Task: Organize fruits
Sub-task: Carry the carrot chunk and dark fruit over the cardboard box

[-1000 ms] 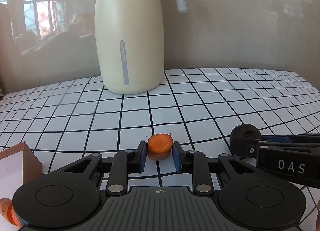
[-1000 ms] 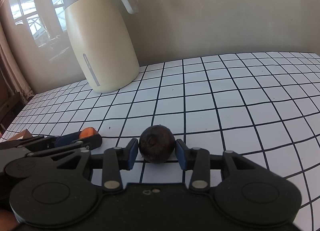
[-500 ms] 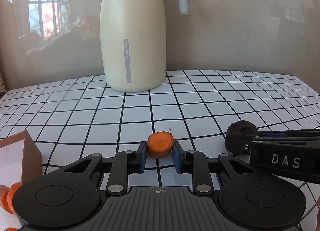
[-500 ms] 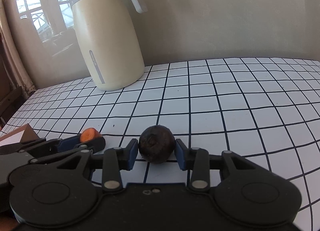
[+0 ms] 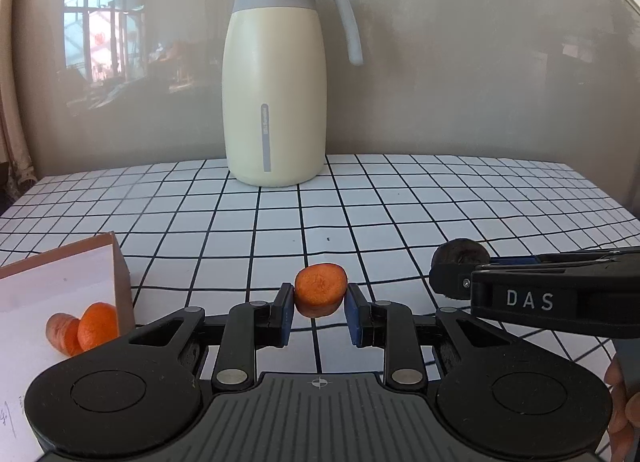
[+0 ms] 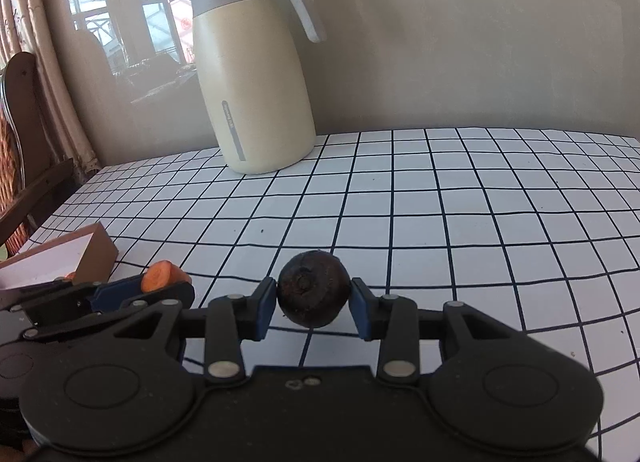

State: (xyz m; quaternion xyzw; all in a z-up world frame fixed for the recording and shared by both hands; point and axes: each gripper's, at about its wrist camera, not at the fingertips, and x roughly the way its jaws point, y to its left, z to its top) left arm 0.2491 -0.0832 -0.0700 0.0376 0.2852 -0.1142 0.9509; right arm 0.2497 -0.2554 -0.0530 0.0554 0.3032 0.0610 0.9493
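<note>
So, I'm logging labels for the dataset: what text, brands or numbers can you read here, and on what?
"DAS": white capitals on the side of the right gripper, seen from the left wrist.
Vertical print on the grey strip of the cream jug: too small to read.
Handwritten marks on the white sheet in the cardboard box, at the lower left edge: not legible.
Nothing else readable.

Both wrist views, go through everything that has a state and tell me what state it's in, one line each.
Left tool: shut on carrot chunk.
Carrot chunk: gripped, raised off the table.
Right tool: shut on dark round fruit.
Dark round fruit: gripped between the blue pads.
Cardboard box: open, two carrot pieces inside.
Thermos jug: upright, lid closed.
Checkered table: jug and box resting on it.
</note>
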